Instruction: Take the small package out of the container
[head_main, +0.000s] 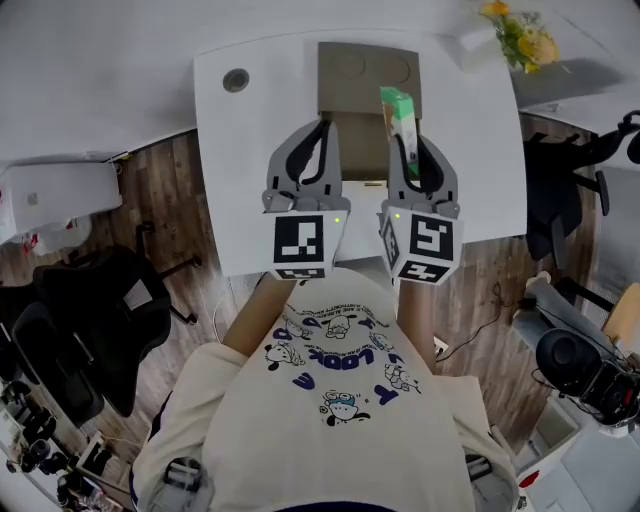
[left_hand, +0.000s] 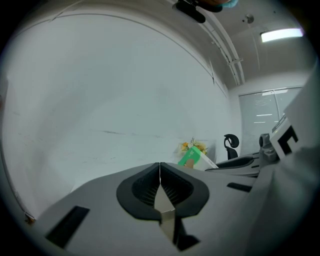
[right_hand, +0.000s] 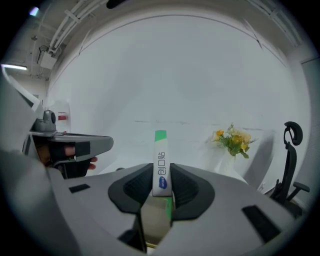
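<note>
The small package is a slim green and white box, standing up above the table in front of the grey-brown container. My right gripper is shut on its lower part. In the right gripper view the package rises narrow side on between the two dark pads, and the right gripper clamps it from both sides. My left gripper hovers beside it at the left, near the container's front edge. Seen from its own camera, the left gripper has its jaws together with nothing in them. The package shows there at the right.
The white table carries a round cable hole at its back left and a vase of yellow flowers at the back right. Black office chairs stand on the wooden floor at the left and right.
</note>
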